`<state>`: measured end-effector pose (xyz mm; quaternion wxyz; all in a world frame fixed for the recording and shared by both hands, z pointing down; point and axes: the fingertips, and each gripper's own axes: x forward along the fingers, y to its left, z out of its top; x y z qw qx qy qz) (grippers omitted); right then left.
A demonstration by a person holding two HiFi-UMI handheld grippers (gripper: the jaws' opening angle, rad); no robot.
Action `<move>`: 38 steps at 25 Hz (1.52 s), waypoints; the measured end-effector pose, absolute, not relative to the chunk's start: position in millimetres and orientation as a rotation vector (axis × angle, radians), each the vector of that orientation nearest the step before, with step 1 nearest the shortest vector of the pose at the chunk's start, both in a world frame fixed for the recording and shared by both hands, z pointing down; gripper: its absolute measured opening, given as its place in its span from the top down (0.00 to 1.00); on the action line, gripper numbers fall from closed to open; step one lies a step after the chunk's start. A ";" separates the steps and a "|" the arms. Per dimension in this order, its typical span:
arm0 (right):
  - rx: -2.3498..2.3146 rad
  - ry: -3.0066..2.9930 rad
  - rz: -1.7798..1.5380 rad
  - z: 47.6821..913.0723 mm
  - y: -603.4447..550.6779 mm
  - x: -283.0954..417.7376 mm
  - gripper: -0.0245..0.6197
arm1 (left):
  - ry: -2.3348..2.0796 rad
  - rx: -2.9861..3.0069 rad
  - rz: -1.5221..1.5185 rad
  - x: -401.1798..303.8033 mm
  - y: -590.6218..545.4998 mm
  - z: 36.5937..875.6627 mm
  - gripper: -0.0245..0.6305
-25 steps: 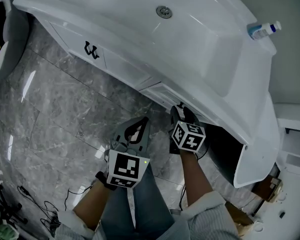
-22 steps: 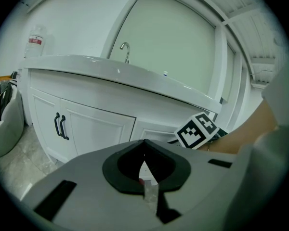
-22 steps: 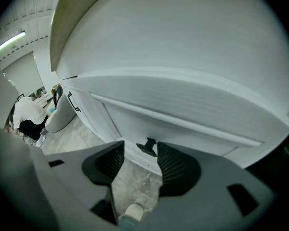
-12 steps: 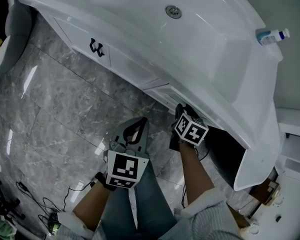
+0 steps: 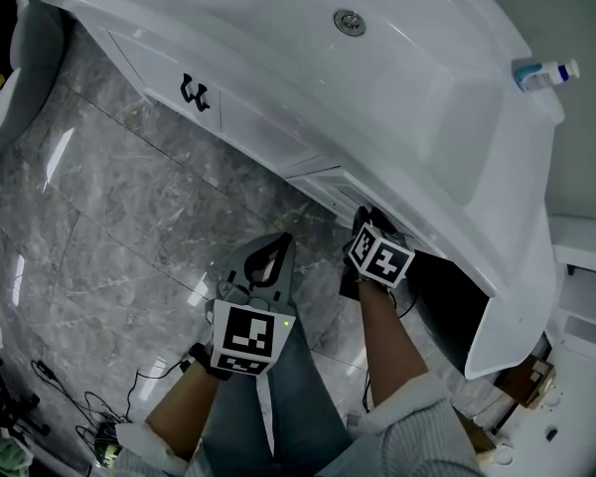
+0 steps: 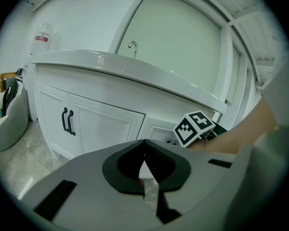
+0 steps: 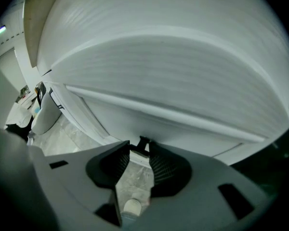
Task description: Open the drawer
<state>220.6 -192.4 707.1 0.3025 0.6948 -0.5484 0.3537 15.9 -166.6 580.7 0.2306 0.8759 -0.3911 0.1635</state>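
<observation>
- The drawer point(image 5: 321, 181) is set in the white vanity just under the counter point(image 5: 228, 8) rim, to the right of the two cabinet doors; its front is seen flush with the cabinet face, not pulled out.
- A small black drawer handle point(image 7: 143, 142) is seen on the lower edge of that front, in the right gripper view.
- The right tool point(image 7: 139, 149) is pointed steeply down at the drawer front. Its jaws are closing, with the drawer handle between their tips and a gap left between the ribbed pads point(image 7: 160, 163).
- In the head view the right tool point(image 5: 370, 217) is tucked under the counter's overhang, with its marker cube just behind it.
- The left tool point(image 6: 144, 142) is held back from the vanity, above the person's leg point(image 5: 278, 396). Its jaws are closed tip to tip, and nothing is held between them.
- A pair of black door handles point(image 5: 192, 94) is seen on the cabinet doors to the left of the drawer.
- A dark open compartment point(image 5: 442, 306) lies to the right of the drawer.
- A sink drain point(image 5: 349, 21) is set in the basin, and a bottle point(image 5: 541, 72) lies on the counter's far end.
- The grey marble floor point(image 5: 109, 217) carries cables point(image 5: 20, 386) at the lower left.
</observation>
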 end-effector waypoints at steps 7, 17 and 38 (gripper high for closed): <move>1.656 -1.511 0.799 707.5 -187.5 216.3 0.79 | -1.049 2.416 0.450 23.5 -160.1 580.8 0.94; 1.559 -1.583 0.765 706.5 -171.7 202.5 0.81 | -1.044 2.411 0.449 23.4 -156.1 580.3 0.94; 1.309 -1.667 0.515 704.2 -134.2 175.2 0.88 | -1.001 2.442 0.478 29.8 -141.2 578.4 0.94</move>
